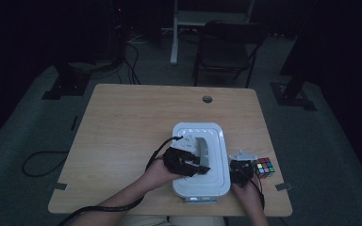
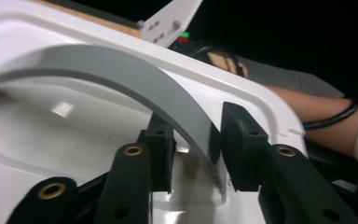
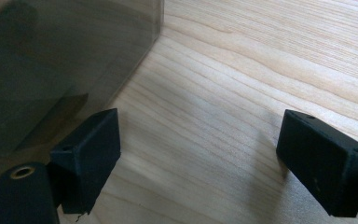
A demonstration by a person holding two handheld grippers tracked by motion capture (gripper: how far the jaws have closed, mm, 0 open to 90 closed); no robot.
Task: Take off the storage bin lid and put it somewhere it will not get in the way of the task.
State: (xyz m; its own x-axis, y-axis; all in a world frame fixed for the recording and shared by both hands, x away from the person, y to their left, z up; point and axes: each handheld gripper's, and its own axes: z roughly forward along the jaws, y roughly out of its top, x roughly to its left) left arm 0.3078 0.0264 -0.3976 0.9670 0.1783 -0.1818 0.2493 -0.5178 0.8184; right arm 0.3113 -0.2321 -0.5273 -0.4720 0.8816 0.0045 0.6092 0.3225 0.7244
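Black jaws of the left gripper (image 2: 193, 156) sit closest in the left gripper view, clamped on the grey handle (image 2: 121, 74) of the white box (image 1: 219, 160); pads press both faces of the handle's lower end. Handle is a flat curved grey band arching over the lid, matte, with a thin pale edge. Box is white plastic, rectangular with rounded corners, glossy lid with a recessed middle and a raised rim; a latch-like tab shows at its near edge in the high view. It sits on the table's near right part, close to the front edge, long side running away from the person.

Right gripper (image 1: 241, 170) rests just right of the box, jaws spread wide with nothing between them, only bare wood in the right gripper view; a dim translucent box wall (image 3: 65, 60) stands at that view's left. Rubik's cube (image 1: 264, 167) lies just right of the right gripper, near the table's right edge.

Table (image 1: 136, 122) is light wood grain, rounded corners, with a round cable hole (image 1: 207, 99) near the far edge. Cables trail off the near left corner. Room is dark: grey carpet floor, a folding chair (image 1: 226, 47) behind the table, stand bases at both sides.
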